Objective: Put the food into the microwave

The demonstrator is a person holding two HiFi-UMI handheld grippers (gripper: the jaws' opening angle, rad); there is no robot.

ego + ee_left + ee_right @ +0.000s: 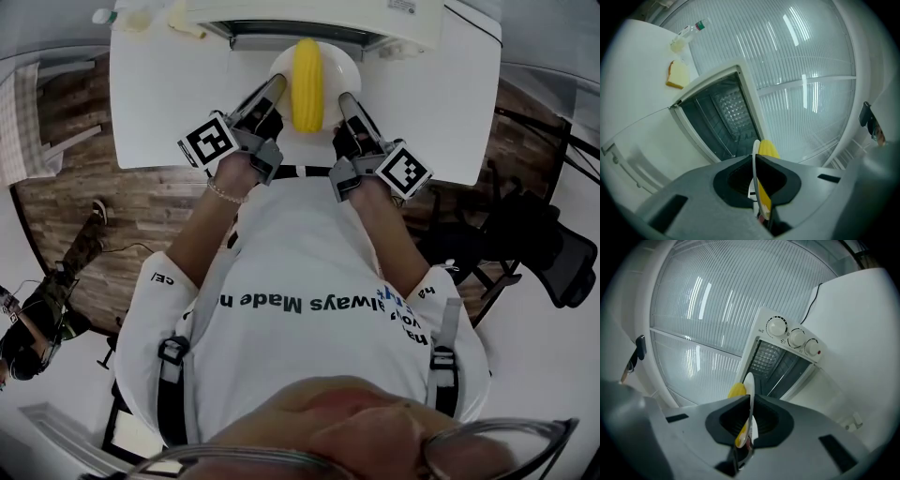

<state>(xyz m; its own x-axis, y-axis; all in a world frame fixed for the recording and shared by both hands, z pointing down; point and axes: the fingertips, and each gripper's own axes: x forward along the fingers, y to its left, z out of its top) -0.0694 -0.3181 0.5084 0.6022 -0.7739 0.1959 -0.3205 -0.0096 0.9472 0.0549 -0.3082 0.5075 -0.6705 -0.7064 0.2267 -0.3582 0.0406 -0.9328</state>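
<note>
Gripping round white plate point(345, 61) by opposite rims: left gripper point(272, 89), right gripper point(347, 101); yellow corn cob point(307, 80) between them, open white microwave point(403, 23) just ahead.

White shirt point(300, 328), middle of the head view: a line of dark print, upside down in the frame, reads "always Made m"; the rest of the line bends out of sight. To its right are more dark letters and some blue ones, too folded to read. The sleeve point(161, 281) at centre left shows "CE/".

Each cube bears a black-and-white square marker, a pattern without letters: one on the left gripper point(274, 89), one on the right gripper point(347, 101).

The microwave point(412, 28), top of the frame, carries a small label point(403, 6), too small to read. In the right gripper view, marks ring its knobs point(777, 326), also illegible.
</note>
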